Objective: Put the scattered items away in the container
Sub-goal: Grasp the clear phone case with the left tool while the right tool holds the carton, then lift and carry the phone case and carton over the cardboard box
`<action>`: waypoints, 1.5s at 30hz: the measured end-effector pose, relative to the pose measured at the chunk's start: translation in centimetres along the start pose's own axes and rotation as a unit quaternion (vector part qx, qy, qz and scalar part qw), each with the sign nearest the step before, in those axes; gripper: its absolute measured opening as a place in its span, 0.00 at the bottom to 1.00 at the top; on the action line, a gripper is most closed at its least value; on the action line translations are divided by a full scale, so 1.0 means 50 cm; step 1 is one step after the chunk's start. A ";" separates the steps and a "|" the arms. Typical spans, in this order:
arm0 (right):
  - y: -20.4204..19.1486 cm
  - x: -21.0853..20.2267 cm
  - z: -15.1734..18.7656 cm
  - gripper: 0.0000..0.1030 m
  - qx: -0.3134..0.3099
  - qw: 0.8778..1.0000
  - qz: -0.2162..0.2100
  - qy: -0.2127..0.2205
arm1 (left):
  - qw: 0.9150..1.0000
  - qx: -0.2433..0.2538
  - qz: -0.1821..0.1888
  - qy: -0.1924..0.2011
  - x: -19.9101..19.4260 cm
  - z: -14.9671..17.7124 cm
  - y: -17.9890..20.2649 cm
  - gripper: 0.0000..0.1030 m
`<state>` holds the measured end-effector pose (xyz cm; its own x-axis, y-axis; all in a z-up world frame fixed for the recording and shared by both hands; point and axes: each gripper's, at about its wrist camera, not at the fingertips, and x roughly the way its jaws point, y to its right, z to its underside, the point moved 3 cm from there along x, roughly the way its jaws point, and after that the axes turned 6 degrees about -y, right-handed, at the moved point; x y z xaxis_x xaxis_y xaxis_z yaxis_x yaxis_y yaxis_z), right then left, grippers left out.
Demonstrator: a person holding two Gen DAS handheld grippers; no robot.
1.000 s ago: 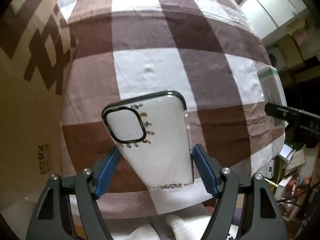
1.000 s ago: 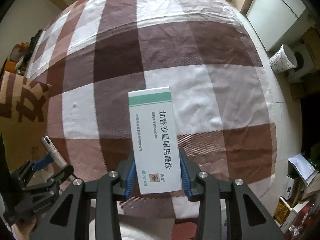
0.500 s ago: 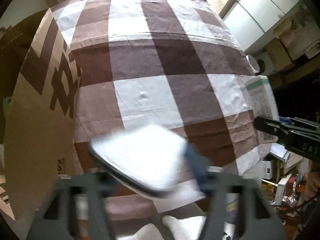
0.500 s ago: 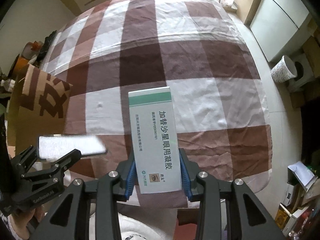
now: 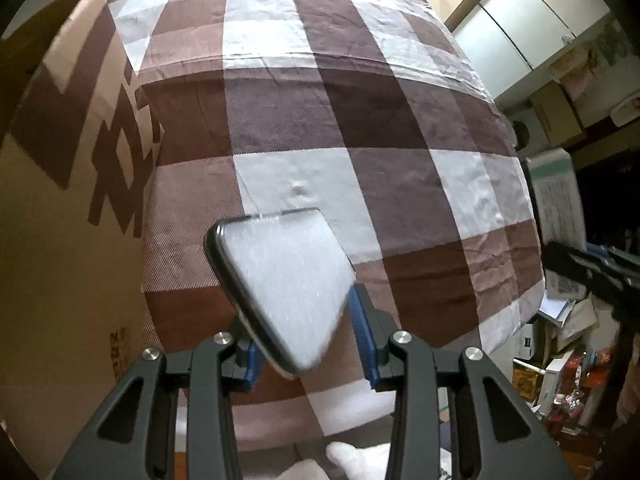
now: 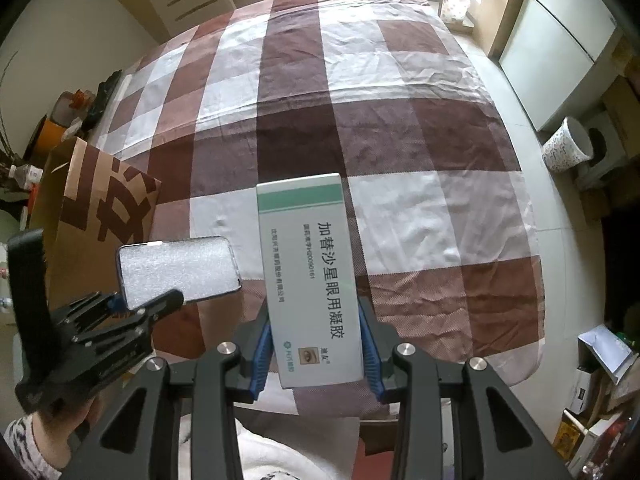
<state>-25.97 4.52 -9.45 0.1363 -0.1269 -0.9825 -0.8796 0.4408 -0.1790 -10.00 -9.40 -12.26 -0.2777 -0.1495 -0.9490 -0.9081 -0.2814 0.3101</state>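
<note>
Both grippers full — left gripper (image 5: 306, 344) clamps phone (image 5: 280, 280), right gripper (image 6: 316, 350) clamps medicine box (image 6: 310, 276) — cardboard box (image 6: 96, 216) leftward.

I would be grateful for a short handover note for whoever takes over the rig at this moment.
Left gripper: shut on the phone case, held tilted in the air above the checked bedspread, next to the cardboard box.
Right gripper: shut on the medicine box, held above the bedspread.
Done: both items are picked up; no other loose items show on the bedspread.
Left: neither item is in the cardboard box yet. Its opening shows at the left of the right wrist view; drop the phone case in first, then the medicine box.
</note>
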 end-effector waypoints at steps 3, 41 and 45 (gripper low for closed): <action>0.006 0.001 0.002 0.37 0.002 1.000 0.003 -0.002 | 1.000 -0.021 0.008 -0.010 0.021 -0.015 -0.013 0.36; -0.096 -0.063 -0.038 0.37 -0.069 0.997 0.002 0.028 | 0.998 0.024 -0.012 0.055 -0.183 -0.002 0.021 0.07; -0.137 -0.081 -0.046 0.37 -0.090 0.995 0.001 0.036 | 0.997 0.014 -0.013 0.068 -0.218 -0.001 -0.001 0.07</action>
<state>-21.55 -0.01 -4.12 0.1071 -0.1921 -0.9755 -0.9483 0.2751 -0.1583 -6.90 -7.78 -1.91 -0.2099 -0.2709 -0.9395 -0.9234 -0.2609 0.2815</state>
